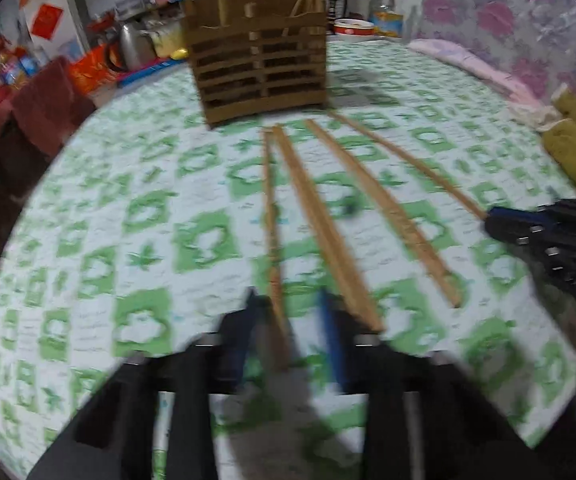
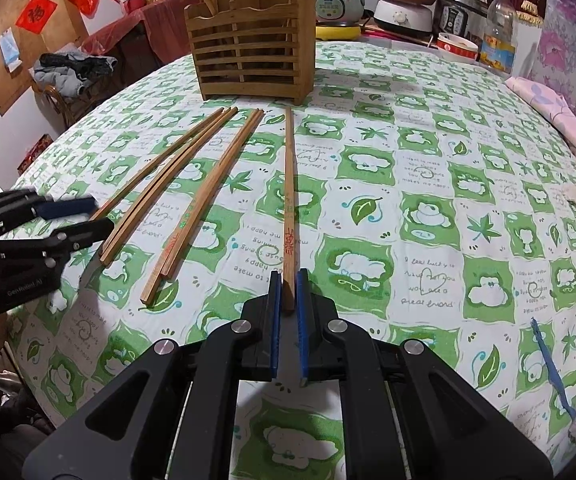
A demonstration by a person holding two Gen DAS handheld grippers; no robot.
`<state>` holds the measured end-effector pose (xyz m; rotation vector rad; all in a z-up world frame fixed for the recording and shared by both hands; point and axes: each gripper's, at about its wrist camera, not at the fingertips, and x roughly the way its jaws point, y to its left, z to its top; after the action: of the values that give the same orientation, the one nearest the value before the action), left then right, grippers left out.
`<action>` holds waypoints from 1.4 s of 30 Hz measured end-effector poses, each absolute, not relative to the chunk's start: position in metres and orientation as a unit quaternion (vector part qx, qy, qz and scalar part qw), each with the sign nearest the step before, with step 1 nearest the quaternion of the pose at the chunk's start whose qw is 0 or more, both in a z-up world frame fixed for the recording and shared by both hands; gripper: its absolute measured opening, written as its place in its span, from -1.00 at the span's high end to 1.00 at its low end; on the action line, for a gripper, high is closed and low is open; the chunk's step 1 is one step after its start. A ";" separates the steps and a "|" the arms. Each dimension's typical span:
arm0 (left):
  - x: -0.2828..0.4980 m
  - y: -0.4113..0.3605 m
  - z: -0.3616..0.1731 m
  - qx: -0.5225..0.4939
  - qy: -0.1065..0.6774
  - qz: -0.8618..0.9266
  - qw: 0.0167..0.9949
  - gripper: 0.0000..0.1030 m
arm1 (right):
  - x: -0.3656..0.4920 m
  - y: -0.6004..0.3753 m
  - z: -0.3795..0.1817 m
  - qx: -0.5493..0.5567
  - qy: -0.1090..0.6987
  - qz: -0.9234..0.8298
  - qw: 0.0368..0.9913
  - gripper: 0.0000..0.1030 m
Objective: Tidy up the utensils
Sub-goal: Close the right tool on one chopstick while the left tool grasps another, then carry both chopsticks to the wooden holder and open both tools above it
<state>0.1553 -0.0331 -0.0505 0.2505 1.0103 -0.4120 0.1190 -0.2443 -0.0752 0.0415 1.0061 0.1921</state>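
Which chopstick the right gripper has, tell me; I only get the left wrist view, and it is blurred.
Observer: The right gripper is shut on the near end of the lone chopstick, the one with red characters printed on it.
Operator: Count the loose chopsticks.
Observer: Six, as far as I can see: that one, a middle pair, a left pair, and a leftmost chopstick whose near end lies between the fingers of the left gripper.
Operator: Report anything else on the tablecloth.
Observer: A blue strip lies on the tablecloth near its right edge.
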 end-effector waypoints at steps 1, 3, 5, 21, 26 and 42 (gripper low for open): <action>0.152 -0.034 -0.051 0.117 0.476 -0.196 0.849 0.79 | 0.119 -0.245 -0.075 0.020 0.482 0.093 0.871 0.84; 0.145 -0.036 -0.051 0.114 0.468 -0.196 0.854 0.84 | 0.119 -0.244 -0.075 0.023 0.481 0.096 0.871 0.86; 0.140 -0.034 -0.051 0.098 0.466 -0.197 0.857 0.84 | 0.117 -0.244 -0.073 0.024 0.477 0.097 0.873 0.86; 0.136 -0.016 -0.018 0.050 0.446 -0.195 0.872 0.32 | 0.098 -0.259 -0.021 0.050 0.394 0.105 0.912 0.74; 0.133 -0.023 -0.043 0.076 0.465 -0.198 0.860 0.26 | 0.109 -0.246 -0.051 0.033 0.441 0.105 0.891 0.56; 0.133 -0.018 -0.018 0.053 0.436 -0.205 0.875 0.89 | 0.112 -0.239 -0.057 0.012 0.453 0.091 0.887 0.88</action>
<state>0.1330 -0.0179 -0.0178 0.1116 0.9112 -0.4275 0.1120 -0.2393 -0.0571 0.0255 0.9416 0.1895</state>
